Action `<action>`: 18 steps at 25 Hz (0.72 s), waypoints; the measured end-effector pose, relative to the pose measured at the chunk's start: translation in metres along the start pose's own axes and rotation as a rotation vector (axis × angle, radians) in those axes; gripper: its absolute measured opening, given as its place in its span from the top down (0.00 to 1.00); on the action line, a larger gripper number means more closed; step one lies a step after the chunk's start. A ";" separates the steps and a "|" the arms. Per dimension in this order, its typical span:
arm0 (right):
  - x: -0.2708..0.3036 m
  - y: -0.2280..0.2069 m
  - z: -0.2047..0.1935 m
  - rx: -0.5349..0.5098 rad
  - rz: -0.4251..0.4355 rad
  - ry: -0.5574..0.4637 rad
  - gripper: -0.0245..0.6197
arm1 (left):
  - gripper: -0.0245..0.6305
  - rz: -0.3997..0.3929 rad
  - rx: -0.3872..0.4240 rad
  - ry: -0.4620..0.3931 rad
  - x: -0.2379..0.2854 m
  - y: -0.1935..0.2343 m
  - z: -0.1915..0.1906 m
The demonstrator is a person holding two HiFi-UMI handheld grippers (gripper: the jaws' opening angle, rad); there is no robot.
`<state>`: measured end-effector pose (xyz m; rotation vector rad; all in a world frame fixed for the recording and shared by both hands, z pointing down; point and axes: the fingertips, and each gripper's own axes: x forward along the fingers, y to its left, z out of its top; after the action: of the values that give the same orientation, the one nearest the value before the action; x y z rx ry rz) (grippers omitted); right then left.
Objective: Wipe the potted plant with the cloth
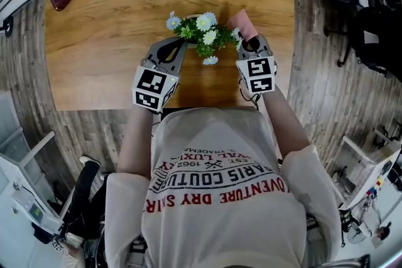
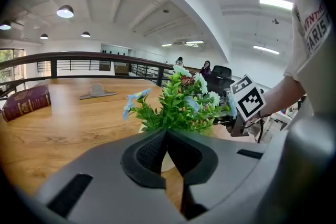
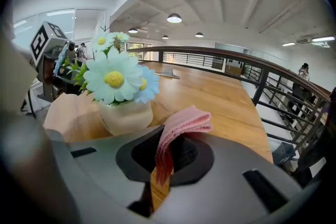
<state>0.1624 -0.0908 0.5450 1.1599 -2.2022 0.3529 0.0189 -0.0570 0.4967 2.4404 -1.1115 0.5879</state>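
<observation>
My right gripper [image 3: 169, 152] has its jaws clamped on the folded pink cloth [image 3: 181, 126], whose free fold projects forward past the fingertips. The potted plant [image 1: 202, 34] stands upright near the front edge of the table [image 1: 107, 41], between both grippers, just left of the cloth and not touching it. My left gripper [image 2: 167, 145] is fully closed and empty, close beside the foliage. In my judgement, the wipe calls for a leftward sweep.
</observation>
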 end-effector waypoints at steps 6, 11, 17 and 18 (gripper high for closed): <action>0.011 0.027 0.008 -0.068 0.086 -0.004 0.90 | 0.94 -0.006 -0.022 -0.002 0.003 0.002 -0.005; 0.017 0.040 0.002 -0.129 0.131 0.017 0.90 | 0.94 -0.006 -0.018 -0.006 0.003 0.002 -0.006; 0.015 0.051 0.002 -0.162 0.187 0.014 0.91 | 0.94 -0.016 -0.049 -0.006 0.003 0.002 -0.006; 0.014 0.053 0.002 -0.158 0.199 0.015 0.91 | 0.94 -0.018 -0.054 -0.004 0.004 0.003 -0.006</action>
<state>0.1130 -0.0700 0.5544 0.8545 -2.2932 0.2627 0.0177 -0.0577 0.5039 2.4040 -1.0919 0.5406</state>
